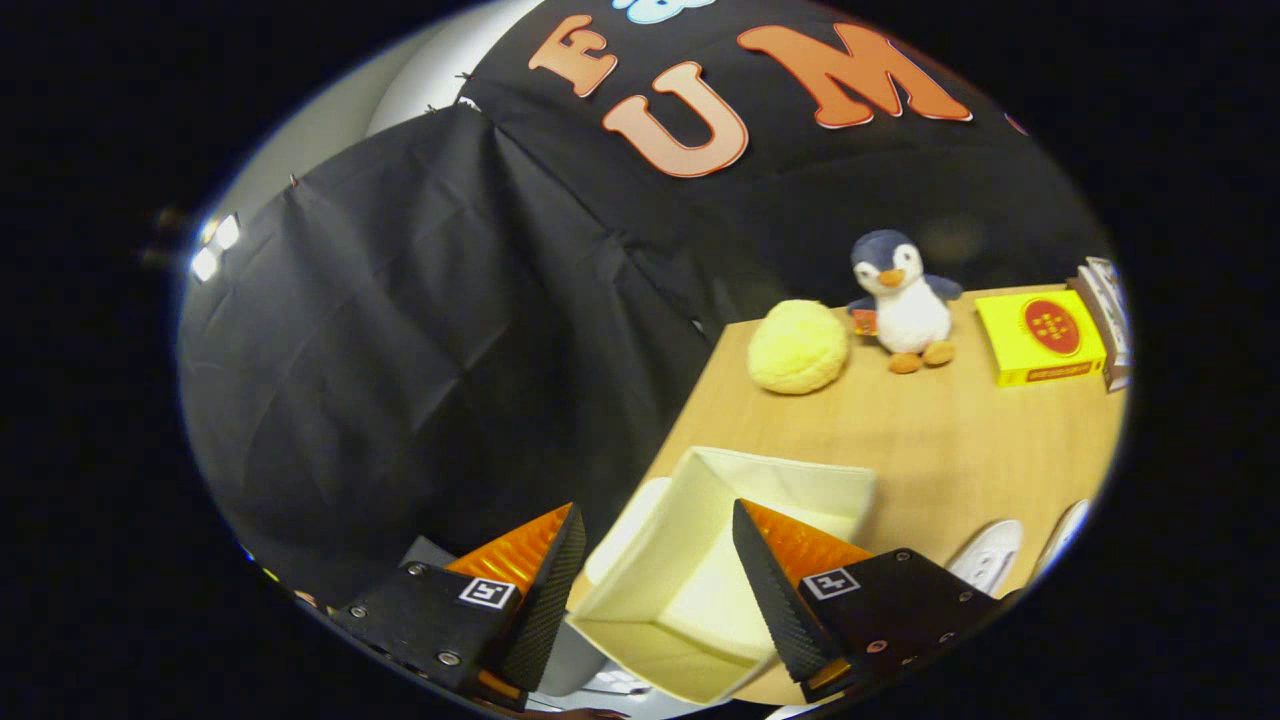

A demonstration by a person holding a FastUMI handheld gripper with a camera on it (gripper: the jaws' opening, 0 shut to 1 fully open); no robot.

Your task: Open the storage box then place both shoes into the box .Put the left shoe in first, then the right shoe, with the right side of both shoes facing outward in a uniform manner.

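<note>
Gripper [655,570] hanging spread wide at the bottom, gripping nothing. Storage box [700,590] sitting uncovered between the fingers on the table [930,440]; two white shoes [990,555] lying lower right.

My hand-held gripper [655,545] is tilted, its two fingers [775,590] spread wide apart, seemingly gripping nothing.

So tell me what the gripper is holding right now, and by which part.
Nothing. The gripper is open, its fingers apart above the open storage box, pressing on nothing. The shoes lie untouched on the table.
</note>
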